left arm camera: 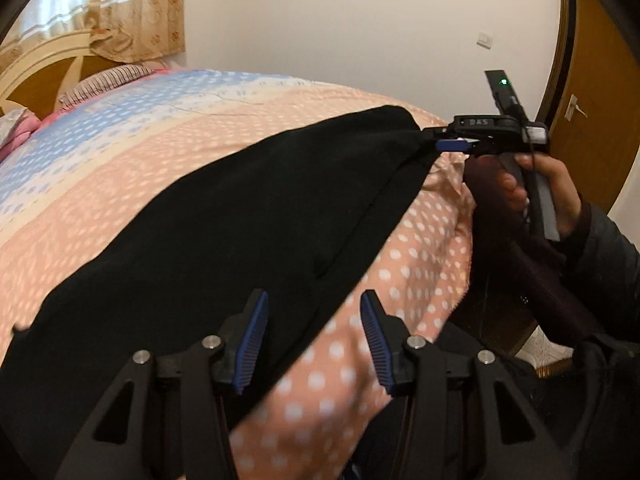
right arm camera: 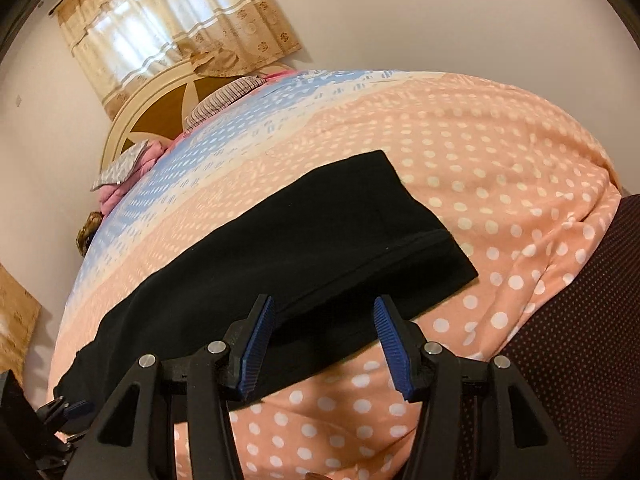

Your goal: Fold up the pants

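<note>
Black pants [left arm camera: 224, 208] lie flat in a long band across the dotted bedspread [left arm camera: 120, 168]; they also show in the right wrist view [right arm camera: 304, 240]. My left gripper [left arm camera: 314, 340] is open, its blue pads just above the pants' near edge. My right gripper [right arm camera: 324, 344] is open too, hovering over the near edge by the pants' right end. In the left wrist view the right gripper [left arm camera: 444, 142] sits at the pants' far right corner, with its blue pad against the cloth edge.
The bed has a peach, cream and blue dotted cover [right arm camera: 480, 168]. Pillows [right arm camera: 128, 172] and a wooden headboard [right arm camera: 160, 120] are at the far end, with a curtain [right arm camera: 168, 20] behind. A wooden door [left arm camera: 592, 80] stands on the right. The person's dark clothing [right arm camera: 580, 320] is at the bed's edge.
</note>
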`<state>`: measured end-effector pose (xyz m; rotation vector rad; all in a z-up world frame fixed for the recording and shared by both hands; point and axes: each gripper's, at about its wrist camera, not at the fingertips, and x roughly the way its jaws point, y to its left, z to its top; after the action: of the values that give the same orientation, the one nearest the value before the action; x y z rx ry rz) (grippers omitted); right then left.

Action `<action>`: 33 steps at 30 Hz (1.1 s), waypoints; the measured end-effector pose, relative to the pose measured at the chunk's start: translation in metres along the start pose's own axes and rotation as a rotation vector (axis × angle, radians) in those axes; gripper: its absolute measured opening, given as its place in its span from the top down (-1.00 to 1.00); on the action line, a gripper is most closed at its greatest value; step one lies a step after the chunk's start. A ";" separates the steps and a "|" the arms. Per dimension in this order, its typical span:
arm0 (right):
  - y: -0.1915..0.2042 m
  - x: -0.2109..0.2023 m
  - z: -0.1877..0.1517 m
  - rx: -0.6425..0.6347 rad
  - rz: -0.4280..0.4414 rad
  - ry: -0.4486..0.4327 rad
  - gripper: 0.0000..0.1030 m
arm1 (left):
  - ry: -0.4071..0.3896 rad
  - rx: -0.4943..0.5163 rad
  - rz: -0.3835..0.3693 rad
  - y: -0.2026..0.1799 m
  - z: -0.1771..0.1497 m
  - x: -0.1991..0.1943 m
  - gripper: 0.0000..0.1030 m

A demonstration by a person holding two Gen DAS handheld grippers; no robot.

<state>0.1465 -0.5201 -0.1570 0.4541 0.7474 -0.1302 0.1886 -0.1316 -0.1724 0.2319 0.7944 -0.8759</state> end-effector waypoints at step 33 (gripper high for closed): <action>-0.058 0.012 0.015 0.128 -0.006 -0.046 0.91 | 0.063 -0.012 -0.004 -0.001 -0.006 0.026 0.86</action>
<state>0.1487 -0.5783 -0.1765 0.5686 0.6974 -0.1946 0.1946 -0.1444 -0.1950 0.2484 0.8585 -0.8713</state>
